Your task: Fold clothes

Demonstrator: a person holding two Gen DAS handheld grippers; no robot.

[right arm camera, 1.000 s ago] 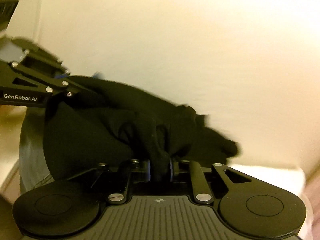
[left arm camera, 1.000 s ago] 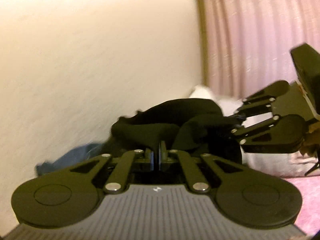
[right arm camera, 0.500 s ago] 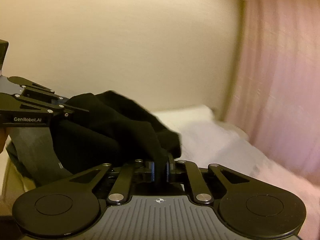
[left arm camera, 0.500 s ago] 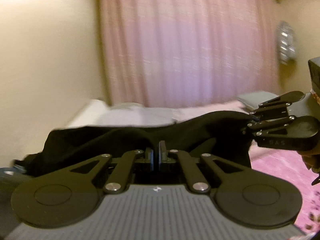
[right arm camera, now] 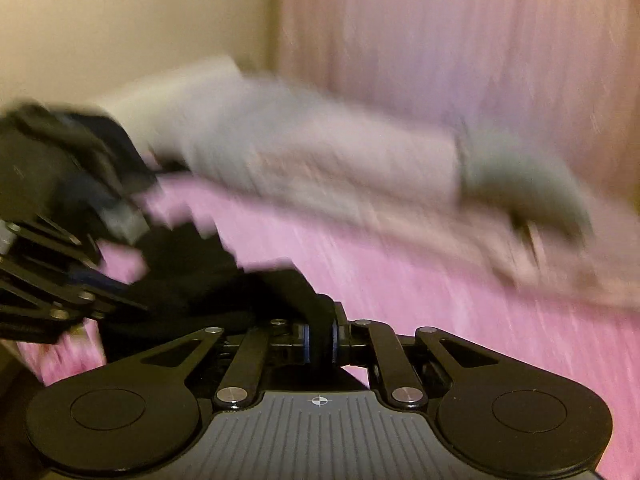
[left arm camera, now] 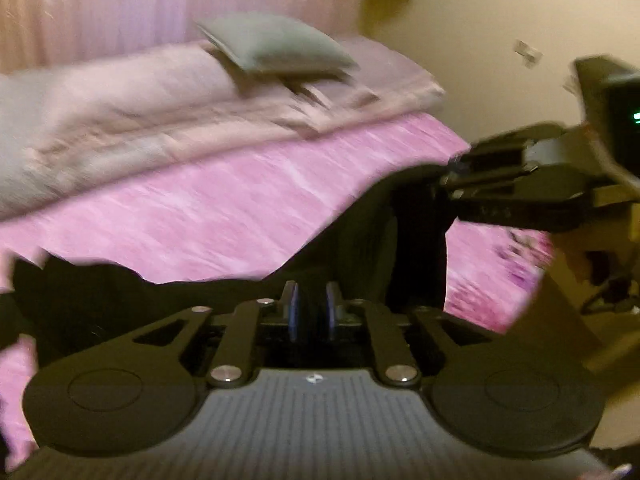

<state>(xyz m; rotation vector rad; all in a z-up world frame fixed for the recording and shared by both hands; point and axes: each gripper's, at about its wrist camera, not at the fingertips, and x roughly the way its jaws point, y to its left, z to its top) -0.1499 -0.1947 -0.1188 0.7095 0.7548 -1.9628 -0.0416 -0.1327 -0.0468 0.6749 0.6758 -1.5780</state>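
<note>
Your left gripper (left arm camera: pixel 310 312) has just been parting its jaws, black garment (left arm camera: pixel 360 248) between them, so that corner may slip. Your right gripper (right arm camera: pixel 320 338) pinches the cloth at bottom centre. Beyond, the garment drapes over the pink bedspread (left arm camera: pixel 200 208); a loose release bunches it unevenly.

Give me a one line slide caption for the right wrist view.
Right gripper pinches a black garment above the pink bedspread, left gripper alongside, pink curtain behind.
</note>
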